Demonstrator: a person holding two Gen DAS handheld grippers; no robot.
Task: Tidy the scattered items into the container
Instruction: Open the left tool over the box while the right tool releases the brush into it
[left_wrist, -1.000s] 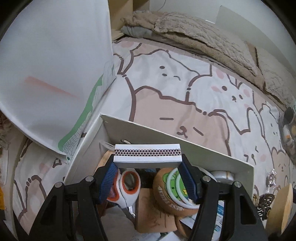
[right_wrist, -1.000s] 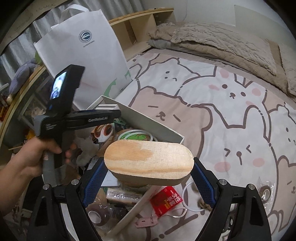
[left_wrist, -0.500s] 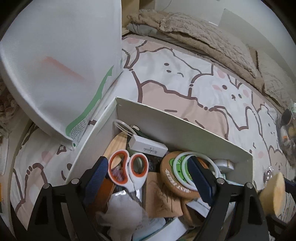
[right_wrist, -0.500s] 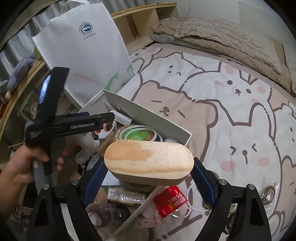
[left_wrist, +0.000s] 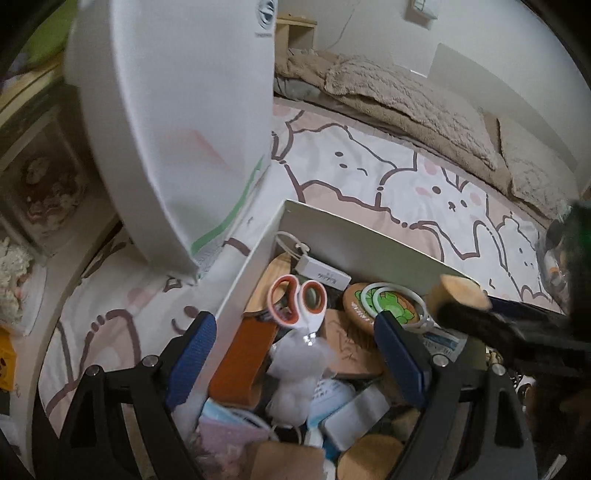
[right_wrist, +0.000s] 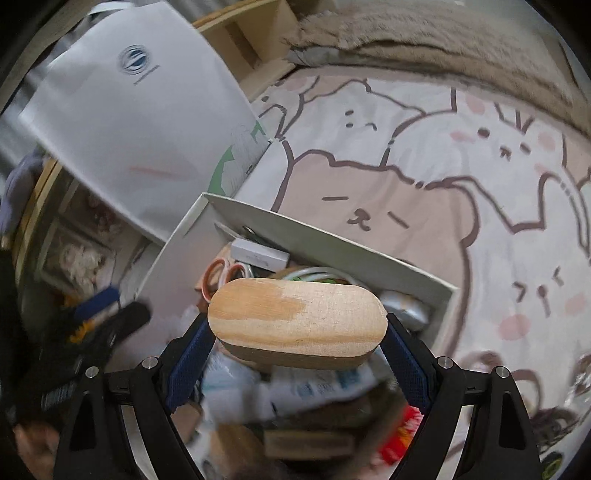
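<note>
**Wooden block held over a crowded box**

Clutter fills the white box (left_wrist: 354, 247), the container that sits on a bedspread (left_wrist: 369, 177) printed with cartoon bears and rabbits. The left gripper (left_wrist: 295, 365) hangs above the box with its blue pads spread wide and nothing between them; below the gap lie loose things inside the box. Among them are orange-handled scissors (left_wrist: 299, 302), a small white carton (left_wrist: 321, 273) near the far wall, a round coaster with a green picture (left_wrist: 384, 306), an orange-brown flat case (left_wrist: 243, 362) and a white fluffy tuft (left_wrist: 295, 369). Other papers and packets in the lower part of the box are too jumbled to name.

The right gripper (right_wrist: 297, 354) is clamped on an oblong wooden block (right_wrist: 297, 314), one pad against each rounded end, so the jaws stand wide yet are filled by the block. Seen from the right wrist, the block is poised over the box interior, above the scissors and the coaster. In the left wrist view the same block shows at the right edge, just over the box's far wall, with the blurred black frame of the right gripper behind it.

A white paper bag (right_wrist: 136, 122) stands just beside the box's left corner. A beige blanket (left_wrist: 399, 92) lies bunched at the far end of the bed. A red packet (right_wrist: 402, 432) shows low in the right wrist view, blurred.
</note>
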